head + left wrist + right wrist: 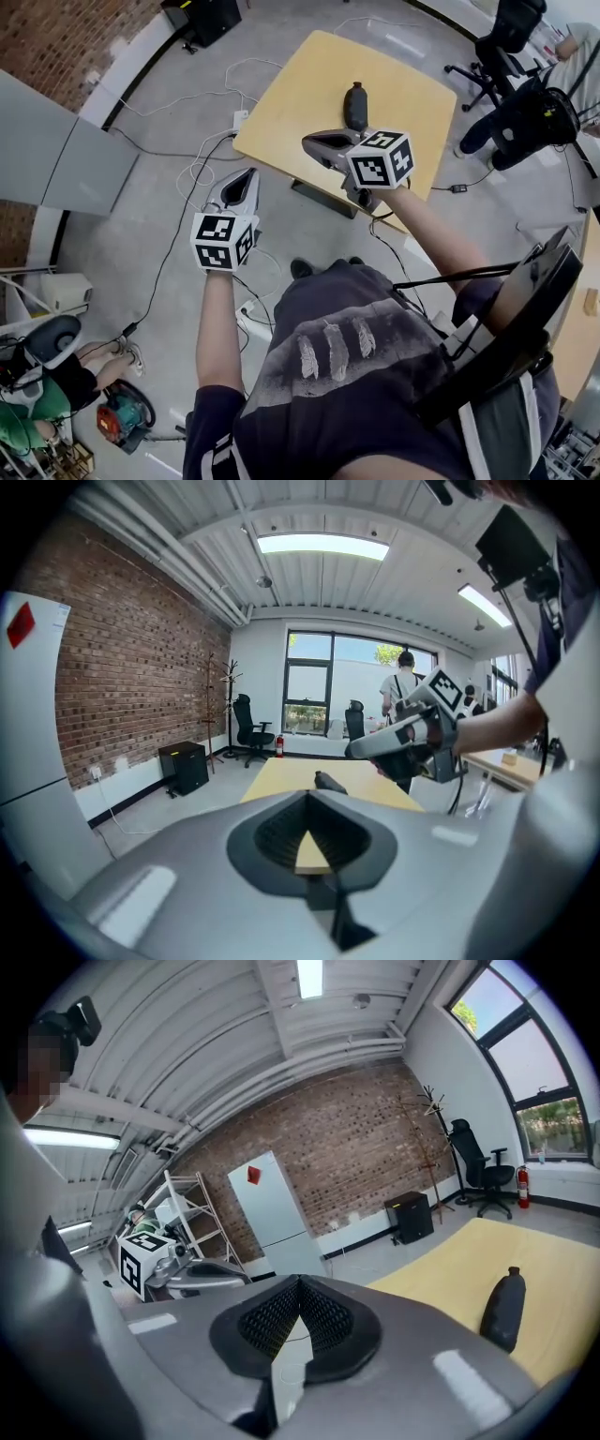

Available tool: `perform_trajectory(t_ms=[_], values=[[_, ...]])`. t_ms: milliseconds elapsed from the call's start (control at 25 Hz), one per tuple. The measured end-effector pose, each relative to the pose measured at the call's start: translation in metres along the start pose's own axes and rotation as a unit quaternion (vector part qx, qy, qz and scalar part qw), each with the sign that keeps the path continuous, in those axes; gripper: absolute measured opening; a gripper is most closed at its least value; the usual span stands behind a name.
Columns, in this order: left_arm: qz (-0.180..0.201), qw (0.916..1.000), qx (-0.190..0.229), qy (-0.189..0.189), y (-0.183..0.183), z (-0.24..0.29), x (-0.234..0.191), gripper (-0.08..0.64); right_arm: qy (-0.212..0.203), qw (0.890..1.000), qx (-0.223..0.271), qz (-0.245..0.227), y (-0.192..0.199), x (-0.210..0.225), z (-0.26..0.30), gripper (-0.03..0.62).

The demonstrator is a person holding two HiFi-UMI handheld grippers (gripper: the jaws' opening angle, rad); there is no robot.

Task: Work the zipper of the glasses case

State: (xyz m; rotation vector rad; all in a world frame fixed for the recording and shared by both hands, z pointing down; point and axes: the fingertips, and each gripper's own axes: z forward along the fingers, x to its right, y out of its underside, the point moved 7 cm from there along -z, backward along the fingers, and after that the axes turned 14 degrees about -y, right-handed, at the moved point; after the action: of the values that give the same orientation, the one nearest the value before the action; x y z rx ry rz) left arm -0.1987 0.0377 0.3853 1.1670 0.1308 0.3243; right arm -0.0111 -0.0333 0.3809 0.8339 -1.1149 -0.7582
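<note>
The glasses case (pixel 354 105) lies on the yellow table (pixel 291 108), clear of both grippers. Left gripper (pixel 242 181) and right gripper (pixel 319 145): jaws fully closed, holding nothing.

Light: bright, even; ceiling strip (pixel 323 544) at 12 o'clock, window (pixel 309 696) daylight.
Glare: pale sheen patches.
Edges: fisheye bending, black corners.

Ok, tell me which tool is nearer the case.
The right tool: it is over the table beside the case; the left tool is off its edge, over the floor.
</note>
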Motion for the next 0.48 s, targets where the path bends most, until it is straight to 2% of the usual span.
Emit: perform_trajectory(t_ms=[240, 480], values=[[-0.004, 0.9999, 0.015, -0.001, -0.016, -0.002, 0.029, 0.000, -0.039, 0.999, 0.029, -0.025, -0.003, -0.016, -0.022, 0.002], [0.002, 0.9993, 0.038, -0.003, -0.041, 0.002, 0.083, 0.000, -0.075, 0.995, 0.052, -0.034, -0.001, -0.015, -0.068, 0.002]])
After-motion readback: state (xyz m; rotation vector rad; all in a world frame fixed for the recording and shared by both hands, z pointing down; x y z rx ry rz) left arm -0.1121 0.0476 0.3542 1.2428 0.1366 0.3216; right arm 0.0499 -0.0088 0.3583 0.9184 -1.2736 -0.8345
